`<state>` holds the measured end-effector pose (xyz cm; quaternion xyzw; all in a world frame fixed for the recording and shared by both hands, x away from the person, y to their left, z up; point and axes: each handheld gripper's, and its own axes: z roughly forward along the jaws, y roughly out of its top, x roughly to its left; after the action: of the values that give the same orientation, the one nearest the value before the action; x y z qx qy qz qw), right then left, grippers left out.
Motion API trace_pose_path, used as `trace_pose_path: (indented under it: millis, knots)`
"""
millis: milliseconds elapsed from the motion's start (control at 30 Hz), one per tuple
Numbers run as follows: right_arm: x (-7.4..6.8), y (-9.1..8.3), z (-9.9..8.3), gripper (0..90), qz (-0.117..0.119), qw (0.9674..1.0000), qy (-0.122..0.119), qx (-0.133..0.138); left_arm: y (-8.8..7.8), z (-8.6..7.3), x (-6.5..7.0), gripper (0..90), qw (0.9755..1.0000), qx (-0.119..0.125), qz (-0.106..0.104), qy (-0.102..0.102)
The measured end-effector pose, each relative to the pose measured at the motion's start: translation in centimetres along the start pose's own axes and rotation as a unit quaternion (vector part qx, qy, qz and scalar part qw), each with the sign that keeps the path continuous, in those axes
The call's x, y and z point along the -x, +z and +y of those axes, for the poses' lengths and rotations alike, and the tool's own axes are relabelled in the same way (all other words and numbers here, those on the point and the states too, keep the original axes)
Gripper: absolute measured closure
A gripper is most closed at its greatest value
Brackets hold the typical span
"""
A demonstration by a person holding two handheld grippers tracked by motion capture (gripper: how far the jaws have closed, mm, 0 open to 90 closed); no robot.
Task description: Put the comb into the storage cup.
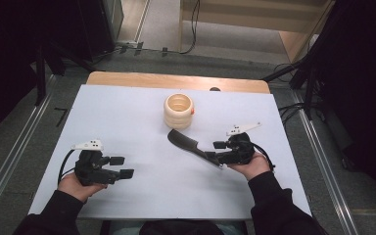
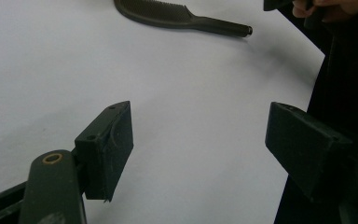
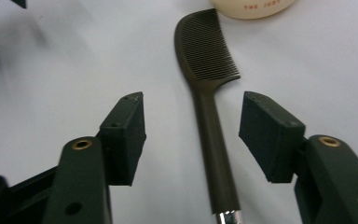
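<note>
On the white table top (image 1: 142, 191), near the far middle, stands one cream-coloured ribbed cup (image 1: 178, 110), round and open-mouthed, built of stacked rounded rings, with a small orange mark on its right side. In the right gripper view its lower edge carries red-brown lettering that seems to read "THE JUDY", though the print is small and cut off by the frame, so the reading is uncertain. Just in front of the cup, slightly to its right and apart from it, lies one dark comb (image 1: 192, 147), flat on the surface, toothed head toward the cup and handle slanting toward the person's right hand (image 1: 250, 166). The comb is matt black-brown, with a curved back, a row of fine close teeth along one edge, a straight slim handle and a bright metal tip at the handle end. The right gripper (image 3: 192, 127) has its jaws spread wide, one on each side of the comb handle and touching neither side of it. The left gripper (image 1: 121, 167), held in the left hand (image 1: 76, 185) at the near left of the table, well apart from the comb, has its jaws spread too, with bare table between them. Dark sleeves cover both forearms.
</note>
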<state>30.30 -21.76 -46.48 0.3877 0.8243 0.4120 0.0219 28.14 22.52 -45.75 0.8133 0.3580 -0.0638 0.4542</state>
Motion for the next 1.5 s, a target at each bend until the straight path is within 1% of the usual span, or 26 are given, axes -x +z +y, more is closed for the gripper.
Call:
trace_pose_path:
  millis: [33, 67, 133, 233, 367, 500, 533, 700, 767, 900, 1000, 1100, 1167, 1267, 1367, 1433, 1500]
  knots:
    - [-0.4, -0.3, -0.5, 35.0, 0.005, 1.0000, -0.002, 0.002, 0.0, 0.0, 0.0, 23.9, 1.0000, 0.000, 0.000, 0.000]
    - [-0.4, -0.3, -0.5, 35.0, 0.005, 1.0000, -0.002, 0.002, 0.0, 0.0, 0.0, 23.9, 1.0000, 0.000, 0.000, 0.000]
    - [-0.8, -0.5, -0.9, 34.4, 0.010, 0.9999, -0.003, -0.001, 0.0, 0.0, 0.0, 23.9, 1.0000, 0.000, 0.000, 0.000]
    - [-1.4, -0.9, -1.5, 33.5, 0.010, 0.9999, -0.004, -0.009, 0.0, 0.0, 0.0, 23.9, 1.0000, 0.000, -0.001, 0.001]
    - [-1.8, -1.4, -2.3, 29.3, 0.009, 0.9999, -0.006, -0.006, 0.0, 0.0, 0.1, 23.9, 1.0000, 0.000, 0.000, 0.001]
    - [-2.0, -1.9, -2.9, 25.7, 0.011, 0.9999, 0.004, -0.005, 0.0, 0.0, 0.1, 23.9, 1.0000, 0.001, 0.000, 0.000]
    - [-2.0, -2.4, -3.3, 24.3, 0.011, 0.9999, 0.000, 0.001, -0.1, 0.0, 0.1, 23.9, 1.0000, 0.002, 0.000, 0.000]
    - [-1.9, -3.2, -4.2, 23.7, 0.007, 1.0000, 0.003, 0.006, -0.2, 0.0, 0.0, 23.9, 1.0000, 0.005, 0.001, -0.002]
    - [-1.7, -3.6, -4.7, 23.7, 0.002, 1.0000, 0.008, 0.003, -0.2, 0.0, 0.0, 23.9, 1.0000, 0.005, 0.001, -0.003]
    - [-1.2, -4.2, -5.5, 23.7, -0.003, 0.9998, 0.017, 0.007, -0.1, 0.0, 0.1, 23.9, 1.0000, 0.002, 0.000, -0.001]
    - [-0.9, -4.3, -5.6, 23.7, -0.005, 0.9997, 0.019, 0.011, 0.0, 0.0, 0.1, 23.9, 1.0000, 0.001, 0.000, 0.000]
    - [-0.9, -4.1, -5.6, 23.7, -0.003, 0.9998, 0.019, 0.007, 0.0, 0.0, 0.1, 23.9, 1.0000, 0.002, 0.000, -0.001]
    - [-0.8, -4.1, -5.6, 23.7, -0.004, 0.9999, 0.015, 0.005, -0.1, 0.0, 0.0, 23.9, 1.0000, 0.002, 0.000, -0.002]
    - [-0.8, -4.1, -5.5, 23.7, -0.003, 0.9998, 0.017, 0.006, -0.1, 0.0, 0.0, 23.9, 1.0000, 0.002, -0.001, -0.001]
    - [-0.6, -4.1, -5.4, 23.7, -0.009, 0.9998, 0.017, 0.006, 0.0, 0.0, 0.1, 23.9, 1.0000, 0.001, 0.000, 0.000]
    - [-0.5, -4.2, -5.2, 23.3, -0.016, 0.9996, 0.021, 0.006, 0.0, 0.0, 0.1, 23.9, 1.0000, 0.001, -0.001, 0.000]
    - [-0.4, -4.3, -4.9, 22.4, -0.016, 0.9996, 0.022, 0.009, 0.0, 0.0, 0.1, 23.9, 1.0000, 0.000, 0.000, 0.001]
